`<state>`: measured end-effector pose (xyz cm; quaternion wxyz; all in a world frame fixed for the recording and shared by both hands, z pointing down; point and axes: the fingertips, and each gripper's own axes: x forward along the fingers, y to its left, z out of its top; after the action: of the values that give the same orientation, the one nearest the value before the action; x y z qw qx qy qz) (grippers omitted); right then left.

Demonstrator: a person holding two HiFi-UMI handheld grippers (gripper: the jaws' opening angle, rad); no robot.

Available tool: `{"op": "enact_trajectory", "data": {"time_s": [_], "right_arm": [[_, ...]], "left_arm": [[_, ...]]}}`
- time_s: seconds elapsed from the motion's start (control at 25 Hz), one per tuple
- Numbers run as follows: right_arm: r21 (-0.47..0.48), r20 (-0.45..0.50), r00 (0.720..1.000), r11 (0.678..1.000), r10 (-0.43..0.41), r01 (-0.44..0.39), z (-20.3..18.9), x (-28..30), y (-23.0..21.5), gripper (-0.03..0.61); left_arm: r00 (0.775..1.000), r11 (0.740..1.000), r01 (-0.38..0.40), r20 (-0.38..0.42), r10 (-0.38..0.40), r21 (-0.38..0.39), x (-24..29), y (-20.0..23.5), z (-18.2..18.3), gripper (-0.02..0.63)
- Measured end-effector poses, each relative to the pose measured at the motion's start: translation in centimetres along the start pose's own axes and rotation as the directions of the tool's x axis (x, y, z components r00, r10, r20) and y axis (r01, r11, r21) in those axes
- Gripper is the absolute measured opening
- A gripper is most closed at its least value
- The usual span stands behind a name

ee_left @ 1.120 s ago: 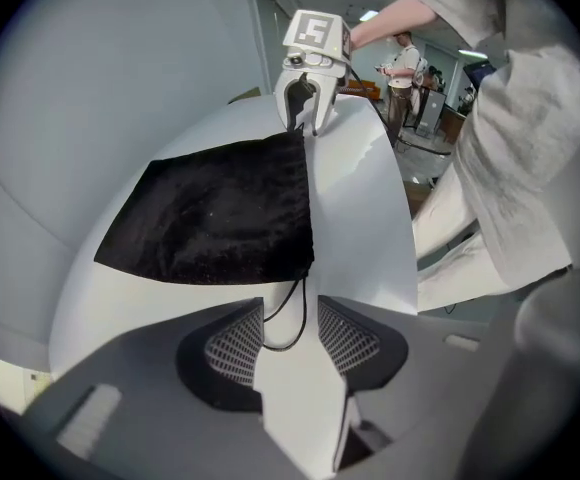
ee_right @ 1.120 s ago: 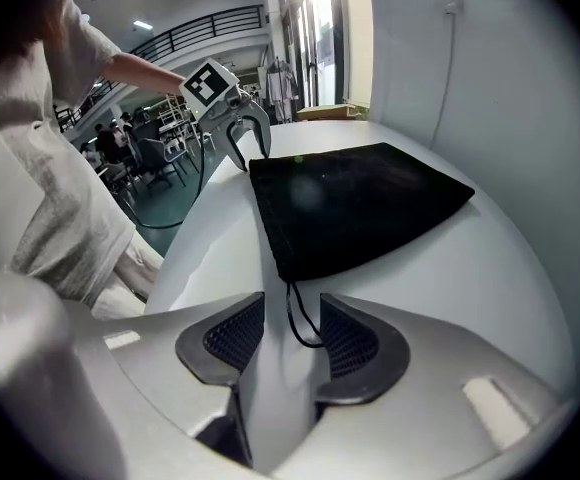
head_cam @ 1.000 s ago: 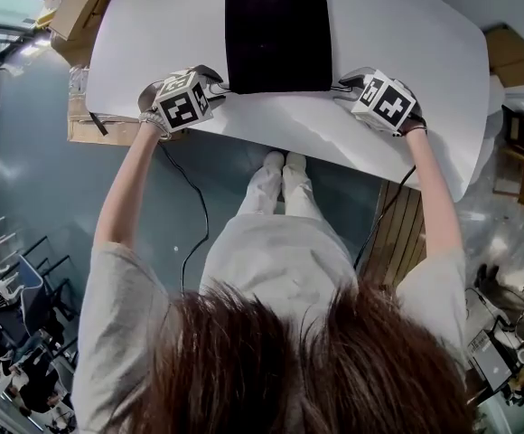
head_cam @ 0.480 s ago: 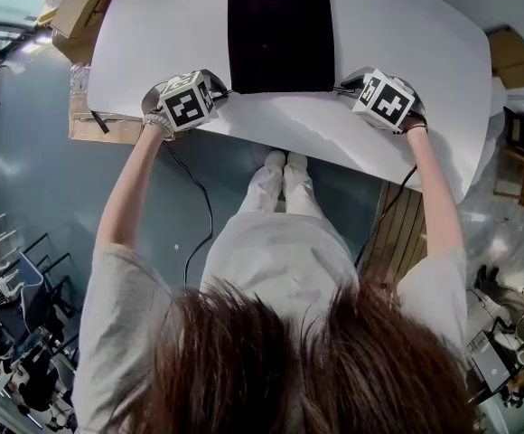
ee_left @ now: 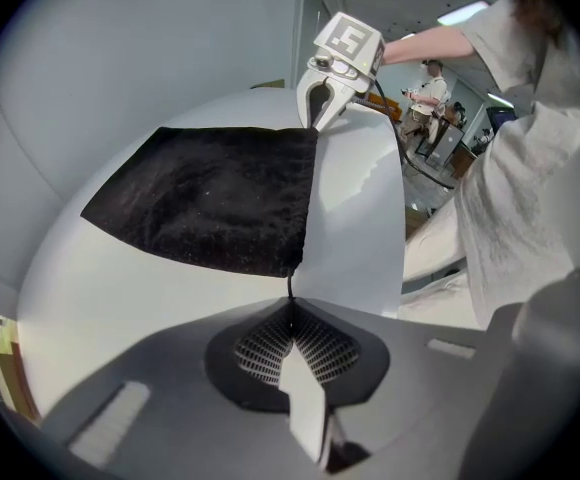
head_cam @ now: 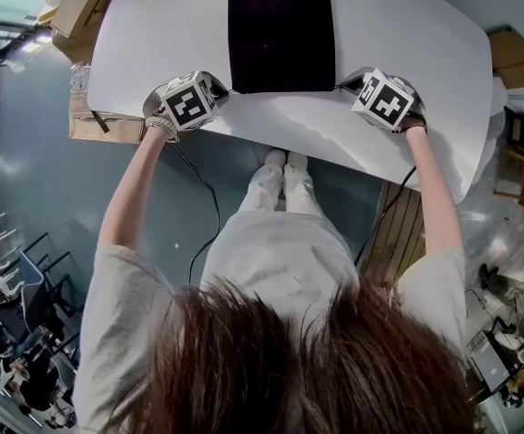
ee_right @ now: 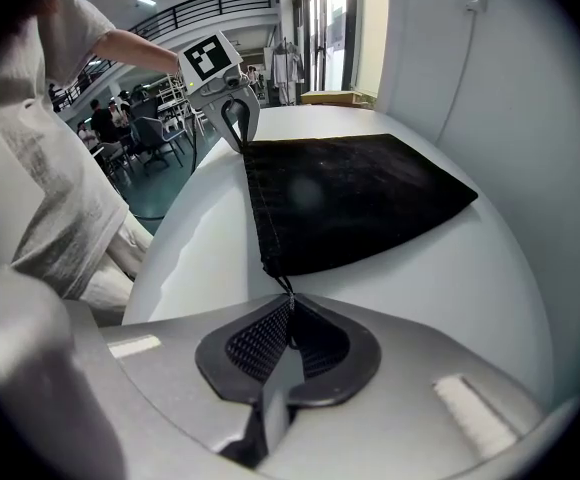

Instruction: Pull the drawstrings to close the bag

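Observation:
A flat black fabric bag (head_cam: 280,30) lies on the white table (head_cam: 407,34), its mouth edge towards me. My left gripper (head_cam: 220,91) sits at the bag's near left corner, and its jaws have just been closing on the thin black drawstring (ee_left: 291,288) that leaves that corner. My right gripper (head_cam: 341,86) is at the near right corner, its jaws likewise just closed on the other drawstring (ee_right: 286,286). In the left gripper view the pads (ee_left: 270,343) meet around the cord. The right gripper view shows the same, with the bag (ee_right: 350,198) stretching away from the pinched cord.
The table's near edge (head_cam: 271,147) runs just behind both grippers, with the person's legs below it. Cardboard boxes (head_cam: 81,3) stand off the table's left end and a wooden panel (head_cam: 397,233) leans at the right. A cable (head_cam: 199,206) trails on the floor.
The left gripper's marker cube has rolled slightly. Both hands have stayed at the bag's near corners, and the bag has not moved.

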<state>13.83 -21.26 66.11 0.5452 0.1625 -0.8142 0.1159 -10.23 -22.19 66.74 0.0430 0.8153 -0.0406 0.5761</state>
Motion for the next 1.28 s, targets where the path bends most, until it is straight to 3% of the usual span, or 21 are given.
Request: {"op": "enact_trajectory", "data": {"time_s": [0.36,0.72,1.08,1.28], "right_arm": [[-0.016,0.016,0.999,0.999,-0.028,0.028,0.0,-0.2,0.0,0.011],[-0.01,0.041,0.997,0.997,-0.071,0.072,0.6,-1.3,-0.7,0.011],[0.001,0.108,0.986,0.992,-0.127,0.127,2.2,-3.7,-1.9,0.011],[0.031,0.143,0.978,0.989,-0.149,0.146,3.2,-5.7,-3.0,0.011]], "left_arm": [[0.997,0.994,-0.067,0.029,0.07,-0.091,-0.4,1.0,-0.2,0.0],[0.992,0.986,-0.12,0.029,0.124,-0.117,-0.9,2.0,-0.1,0.0],[0.983,0.975,-0.134,0.098,0.153,-0.177,-3.0,2.9,1.3,0.0],[0.972,0.968,-0.178,0.118,0.201,-0.176,-5.2,3.9,2.0,0.0]]}}
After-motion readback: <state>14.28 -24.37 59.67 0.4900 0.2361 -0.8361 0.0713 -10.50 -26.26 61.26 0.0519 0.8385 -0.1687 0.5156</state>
